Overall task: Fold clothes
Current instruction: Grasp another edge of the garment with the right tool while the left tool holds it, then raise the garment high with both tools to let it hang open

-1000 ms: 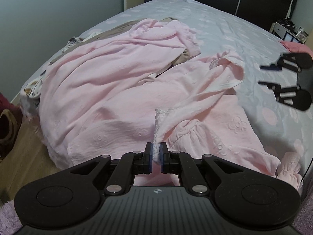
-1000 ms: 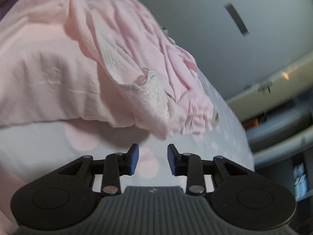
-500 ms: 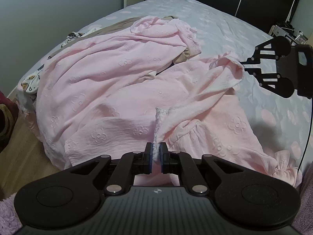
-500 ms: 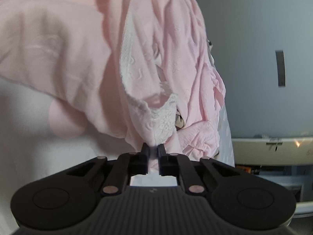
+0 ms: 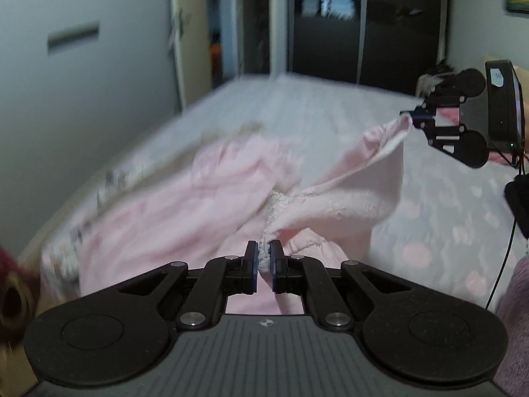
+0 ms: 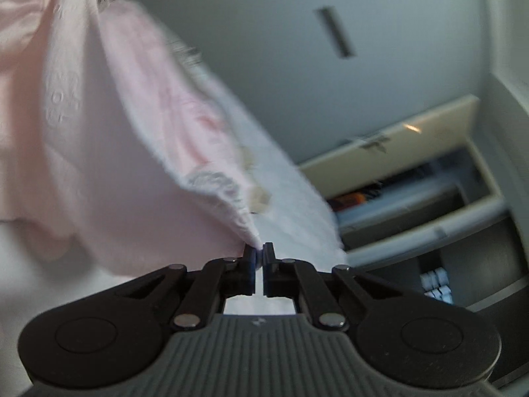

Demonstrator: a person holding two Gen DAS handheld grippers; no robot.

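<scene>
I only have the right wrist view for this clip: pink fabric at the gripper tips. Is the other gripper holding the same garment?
Observer: Yes. The left gripper is shut on a white lace-trimmed edge of the pale pink embossed garment.
Operator: Is the garment off the bed?
Observer: Partly. Between the grippers it hangs raised; the rest trails on the grey bedspread with pink dots.
Operator: How does my gripper look from there?
Observer: The right gripper pinches a corner, pulled up and away to the right.
</scene>
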